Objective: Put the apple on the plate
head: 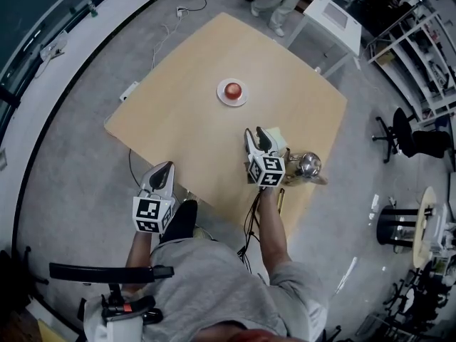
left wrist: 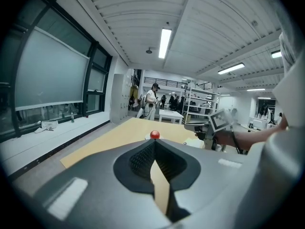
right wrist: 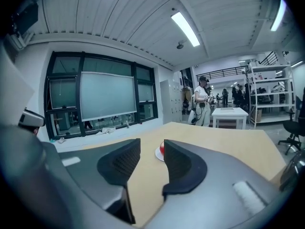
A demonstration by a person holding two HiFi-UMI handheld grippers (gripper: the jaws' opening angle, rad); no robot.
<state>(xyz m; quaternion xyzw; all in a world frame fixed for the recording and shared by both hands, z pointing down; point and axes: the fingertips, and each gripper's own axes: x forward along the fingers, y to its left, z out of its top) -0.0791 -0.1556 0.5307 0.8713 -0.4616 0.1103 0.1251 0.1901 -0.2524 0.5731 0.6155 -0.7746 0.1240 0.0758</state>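
Observation:
A red apple (head: pixel 233 90) sits on a small white plate (head: pixel 221 98) near the middle of the far half of the wooden table (head: pixel 185 127). My right gripper (head: pixel 258 132) hovers over the table's near side, pointing at the plate from a distance; its jaws stand apart with nothing between them. In the right gripper view the apple (right wrist: pixel 162 148) and plate (right wrist: pixel 157 154) show through the gap of the right gripper (right wrist: pixel 151 144). My left gripper (head: pixel 165 166) is at the near left table edge, shut and empty. The left gripper view has the apple (left wrist: pixel 154 135) just above the left gripper (left wrist: pixel 153 143).
A shiny metal bowl (head: pixel 309 164) and a pale sheet (head: pixel 278 141) lie at the table's near right corner. A white table (head: pixel 331 16) and a standing person (head: pixel 274 6) are beyond the far edge. An office chair (head: pixel 413 140) stands at right.

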